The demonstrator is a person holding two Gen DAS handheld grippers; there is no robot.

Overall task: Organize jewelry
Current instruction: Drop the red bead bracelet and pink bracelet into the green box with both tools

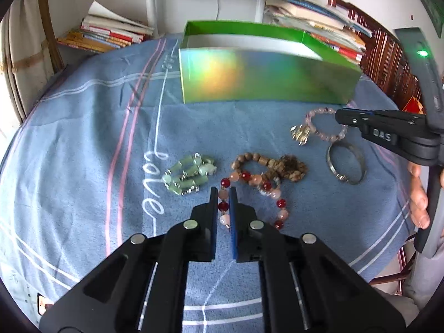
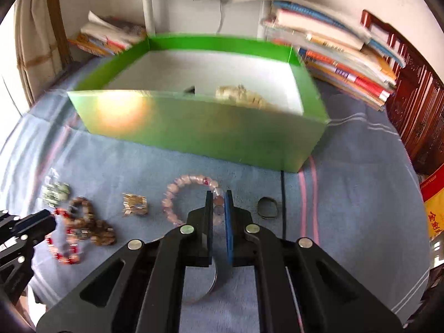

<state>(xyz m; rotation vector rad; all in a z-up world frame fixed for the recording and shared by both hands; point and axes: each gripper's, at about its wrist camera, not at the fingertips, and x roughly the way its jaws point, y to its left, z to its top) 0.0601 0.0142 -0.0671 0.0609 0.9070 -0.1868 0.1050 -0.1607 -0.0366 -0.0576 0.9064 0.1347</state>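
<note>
With both tongs clamped, left tongs (image 1: 223, 194) on the red bracelet (image 1: 251, 194), right tongs (image 2: 218, 199) on the pink bracelet (image 2: 191, 197), I'd lift straight before swinging toward the green box (image 2: 199, 127) at twelve o'clock.

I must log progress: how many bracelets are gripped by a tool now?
2: the red-and-pink bracelet in the left tool, the pale pink bracelet in the right tool. Both grips show clearly.

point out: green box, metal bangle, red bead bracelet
green box (image 1: 263, 80), left wrist view, shiny front wall.
metal bangle (image 1: 358, 173), left wrist view, right side of the band.
red bead bracelet (image 1: 245, 176), left wrist view, red bead on its far side.
</note>
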